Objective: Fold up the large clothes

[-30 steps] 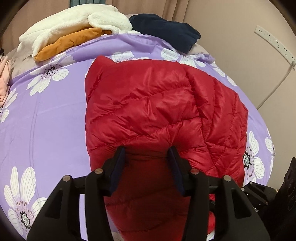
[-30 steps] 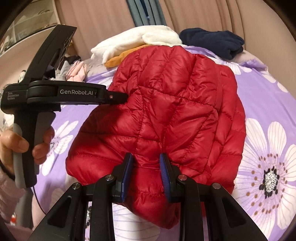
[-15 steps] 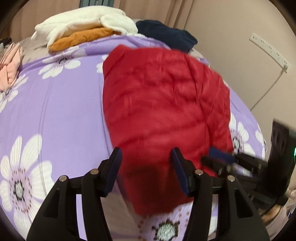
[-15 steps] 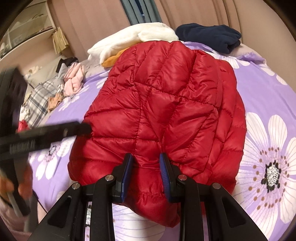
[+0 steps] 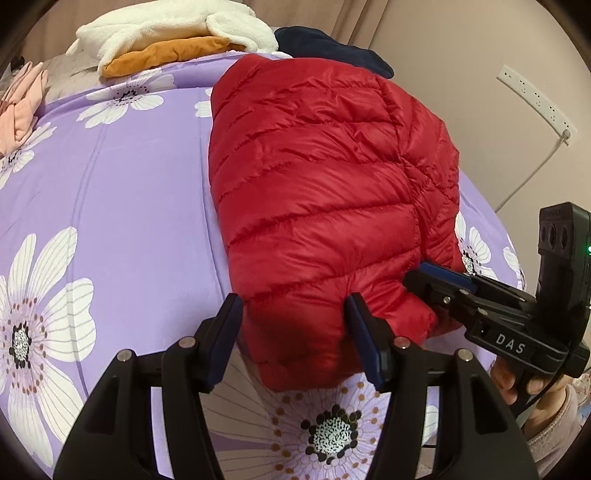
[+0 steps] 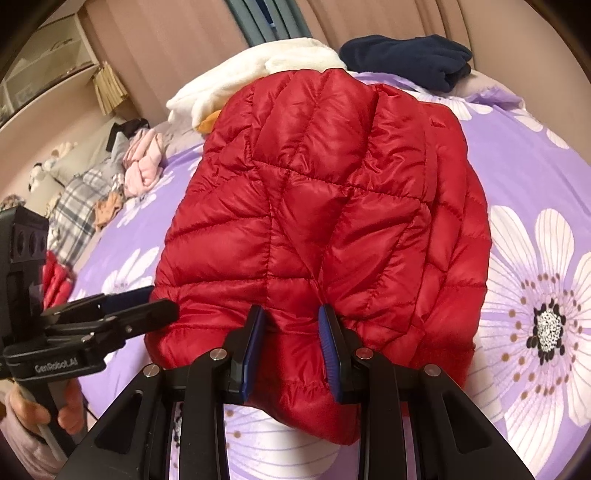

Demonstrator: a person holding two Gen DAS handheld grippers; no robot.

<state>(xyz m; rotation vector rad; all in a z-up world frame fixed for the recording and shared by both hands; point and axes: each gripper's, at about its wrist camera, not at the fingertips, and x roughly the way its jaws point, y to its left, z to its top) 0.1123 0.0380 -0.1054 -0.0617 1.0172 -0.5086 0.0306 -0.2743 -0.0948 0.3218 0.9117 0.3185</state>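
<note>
A: The red puffer jacket (image 5: 325,192) is lying folded into a compact bundle on the purple flowered bedspread (image 5: 110,206), its near hem bulging toward both tools.

B: And the right gripper (image 6: 291,350) is pinching that hem: blue pads pressed into a ridge of quilted fabric, presumably pinning the slippery fold so it isn't springing apart.

A: The left gripper (image 5: 293,334) is another story. Its jaws are opening, the jacket's corner sitting between them, pads looking clear of the fabric. I'm reading that as a release.

B: Agreed. In the left view the right gripper (image 5: 443,280) is biting the edge just beside it, a hand (image 5: 517,380) wrapping its handle.

A: Further back, a white fleece pile (image 5: 166,29) over something orange, and a navy garment (image 6: 406,59), are waiting near the wall.

B: Pink clothes (image 6: 142,162) and a plaid item (image 6: 74,210) are sitting off the bed's far side.
</note>
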